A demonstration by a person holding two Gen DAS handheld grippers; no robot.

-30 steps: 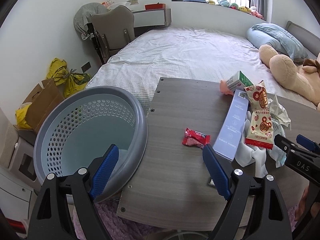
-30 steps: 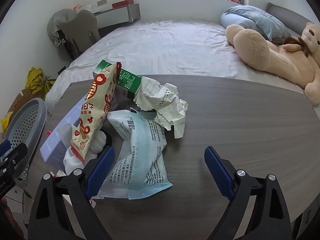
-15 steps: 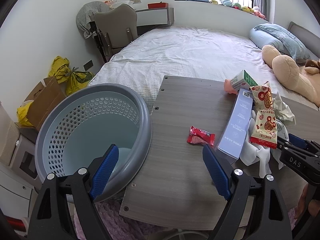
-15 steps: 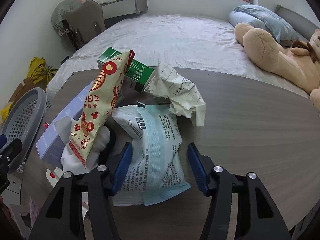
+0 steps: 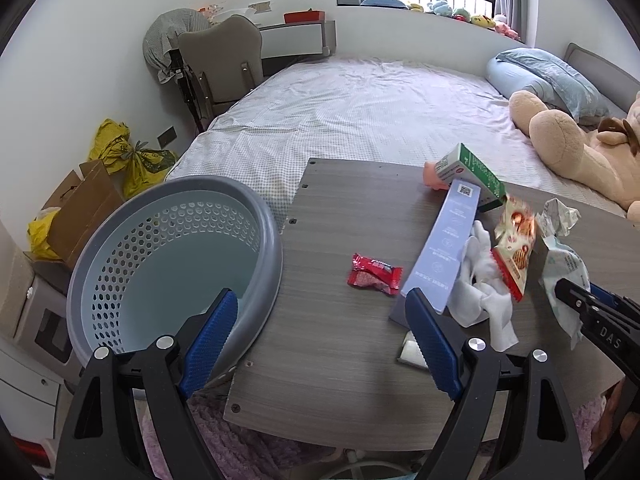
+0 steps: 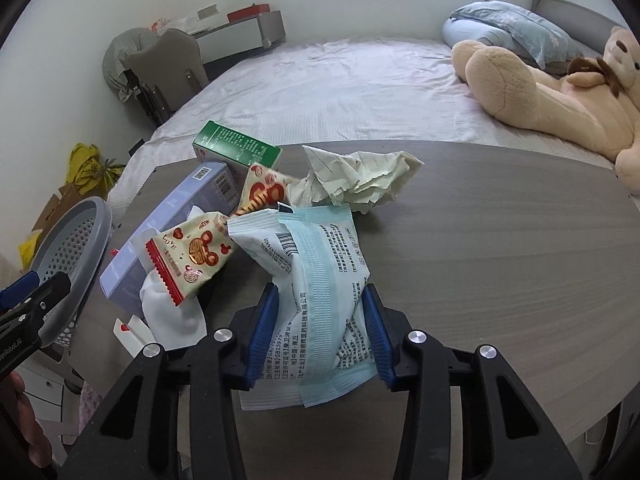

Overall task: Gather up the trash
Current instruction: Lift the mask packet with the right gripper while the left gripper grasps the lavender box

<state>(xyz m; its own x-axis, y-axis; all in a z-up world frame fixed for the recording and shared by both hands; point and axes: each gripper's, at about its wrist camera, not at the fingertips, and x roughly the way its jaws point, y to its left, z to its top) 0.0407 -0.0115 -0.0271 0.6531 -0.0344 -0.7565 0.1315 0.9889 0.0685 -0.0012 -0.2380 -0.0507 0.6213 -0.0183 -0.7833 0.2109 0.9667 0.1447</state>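
Observation:
Trash lies on a grey wooden table [image 6: 500, 248]. My right gripper [image 6: 320, 332] has its jaws closed in around a pale blue and white face-mask packet [image 6: 320, 280], touching both its sides. Beside the packet are a cream and red snack wrapper [image 6: 192, 256], crumpled paper [image 6: 360, 184], a green carton [image 6: 236, 148], a lavender box [image 6: 176, 216] and white tissue [image 6: 168, 316]. My left gripper [image 5: 324, 340] is open and empty over the table's left edge, next to a grey perforated basket [image 5: 168, 264]. A red candy wrapper [image 5: 374, 274] lies ahead of it.
A bed [image 5: 360, 120] with a teddy bear [image 6: 552, 92] and pillow lies behind the table. A chair [image 5: 220, 64], a cardboard box [image 5: 80, 208] and yellow bags [image 5: 128, 156] stand at the left wall. A small white packet [image 5: 412, 352] lies near the table's front.
My right gripper moved forward over the face-mask packet and its jaws narrowed onto it. The snack wrapper tipped down from upright. My left gripper stayed open and drifted slightly.

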